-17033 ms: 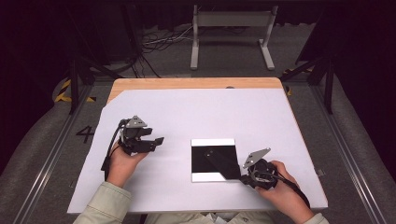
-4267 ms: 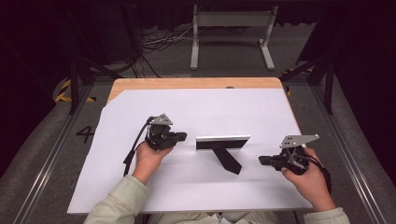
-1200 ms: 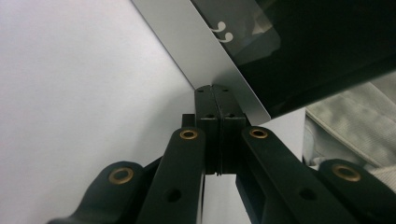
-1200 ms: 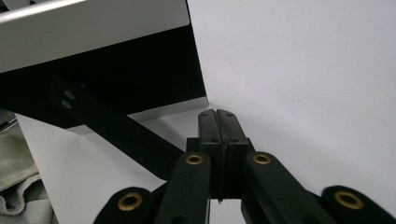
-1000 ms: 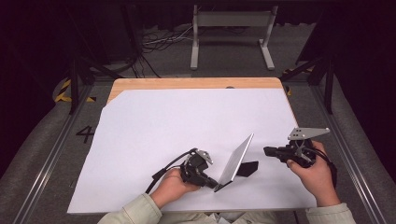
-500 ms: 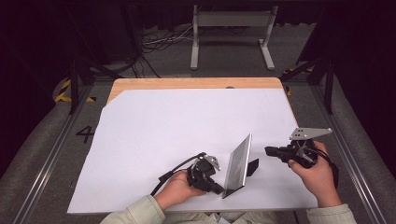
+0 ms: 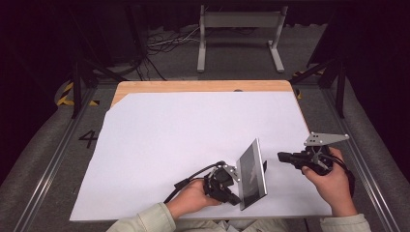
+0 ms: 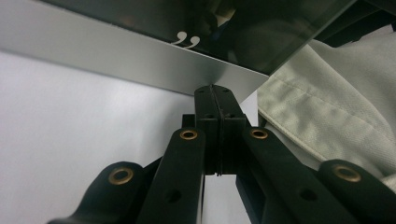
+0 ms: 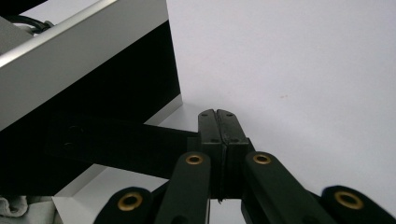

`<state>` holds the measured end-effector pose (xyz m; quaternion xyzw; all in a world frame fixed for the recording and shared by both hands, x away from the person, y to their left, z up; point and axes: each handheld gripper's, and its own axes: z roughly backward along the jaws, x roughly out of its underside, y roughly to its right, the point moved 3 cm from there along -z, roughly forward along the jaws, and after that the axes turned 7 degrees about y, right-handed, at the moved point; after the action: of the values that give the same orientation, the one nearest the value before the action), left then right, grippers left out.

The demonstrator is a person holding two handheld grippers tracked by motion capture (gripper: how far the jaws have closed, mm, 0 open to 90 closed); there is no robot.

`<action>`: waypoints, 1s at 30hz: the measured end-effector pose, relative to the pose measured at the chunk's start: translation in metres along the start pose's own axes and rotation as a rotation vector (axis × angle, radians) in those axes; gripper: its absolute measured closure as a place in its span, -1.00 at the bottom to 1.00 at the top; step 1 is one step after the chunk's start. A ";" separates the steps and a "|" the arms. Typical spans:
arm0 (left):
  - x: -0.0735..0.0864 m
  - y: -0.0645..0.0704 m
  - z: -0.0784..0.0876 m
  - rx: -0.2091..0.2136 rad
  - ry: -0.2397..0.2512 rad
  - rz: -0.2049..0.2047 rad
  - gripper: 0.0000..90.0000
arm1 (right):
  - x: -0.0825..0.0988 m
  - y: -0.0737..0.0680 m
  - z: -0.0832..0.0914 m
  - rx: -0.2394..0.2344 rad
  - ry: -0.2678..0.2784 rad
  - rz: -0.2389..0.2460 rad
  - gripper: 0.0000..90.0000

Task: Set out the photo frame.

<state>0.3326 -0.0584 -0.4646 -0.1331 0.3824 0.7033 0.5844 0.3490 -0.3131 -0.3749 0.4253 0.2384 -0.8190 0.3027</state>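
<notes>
A silver-edged picture frame (image 7: 252, 171) with dark glass stands tilted on its edge near the front of the white-covered table (image 7: 169, 140). My left gripper (image 7: 234, 197) is shut, with nothing between its jaws. In the left gripper view its tips (image 8: 211, 89) touch the frame's silver border (image 8: 116, 58), below the dark glass. My right gripper (image 7: 281, 156) is shut and empty, just right of the frame. In the right gripper view its tips (image 9: 217, 113) point at the white sheet beside the frame's black back (image 9: 93, 93), and a black strut (image 9: 116, 140) crosses in front.
A strip of bare wood (image 7: 193, 86) shows at the table's far edge. Beyond it stands a white metal stand (image 7: 239, 29) with cables on the floor. Metal rails (image 7: 51, 159) run along both sides. A pale sleeve (image 8: 327, 107) lies close to the left gripper.
The left gripper has slid right along the front edge, and the frame has swung more upright and edge-on. The right hand has stayed where it was.
</notes>
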 end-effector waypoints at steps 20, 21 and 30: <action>-0.012 0.003 -0.012 0.008 0.012 -0.029 1.00 | 0.004 0.000 0.008 0.015 0.001 -0.030 0.99; -0.012 0.003 -0.008 0.005 0.019 -0.028 1.00 | 0.004 0.000 0.008 0.012 0.002 -0.040 0.99; -0.007 0.003 0.017 -0.015 0.054 -0.046 0.82 | 0.002 0.000 0.008 0.001 0.006 -0.053 0.94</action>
<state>0.3363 -0.0518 -0.4480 -0.1653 0.3897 0.6886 0.5887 0.3433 -0.3190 -0.3721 0.4215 0.2501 -0.8255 0.2799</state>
